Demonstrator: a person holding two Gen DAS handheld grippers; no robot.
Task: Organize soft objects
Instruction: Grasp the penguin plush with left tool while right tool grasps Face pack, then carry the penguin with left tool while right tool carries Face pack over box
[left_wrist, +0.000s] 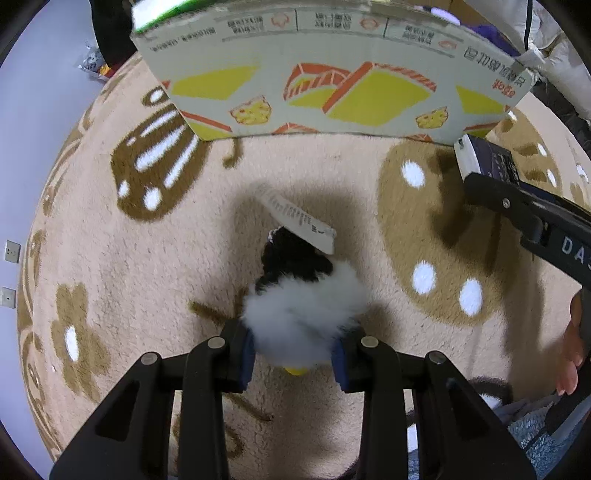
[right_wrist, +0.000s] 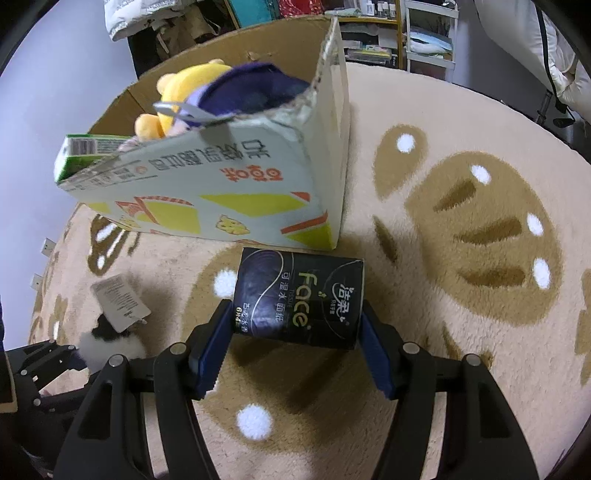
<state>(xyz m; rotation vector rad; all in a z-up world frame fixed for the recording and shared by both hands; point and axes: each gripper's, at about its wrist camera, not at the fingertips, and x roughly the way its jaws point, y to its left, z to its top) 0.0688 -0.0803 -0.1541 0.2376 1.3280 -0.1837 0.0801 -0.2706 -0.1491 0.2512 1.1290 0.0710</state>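
**Both tongs loaded beside the carton**

While the left tongs (left_wrist: 293, 354) squeeze a fluffy white-and-black plush toy (left_wrist: 303, 310) between their blue pads (left_wrist: 246, 360), the right tongs (right_wrist: 297, 354) are clamped on a dark tissue pack (right_wrist: 299, 295) printed "Face". The plush sits low over the beige rug (left_wrist: 110, 280) with brown mushroom and flower patterns; a white paper tag (left_wrist: 299, 221) sticks up from its black end, and a bit of yellow shows beneath the white fur. From the left wrist view, the right tongs reach in at the right edge with the tissue pack close to the carton's corner.

A cardboard carton (right_wrist: 236, 192) with yellow and orange cake graphics stands on the rug just ahead of both tongs. Inside it, seen from the right wrist, lie a yellow plush (right_wrist: 184, 92), a purple soft item (right_wrist: 251, 88) and a green box (right_wrist: 85, 151) at the near left corner. The tissue pack's far edge is just beside the carton's front wall; whether they touch I cannot tell.
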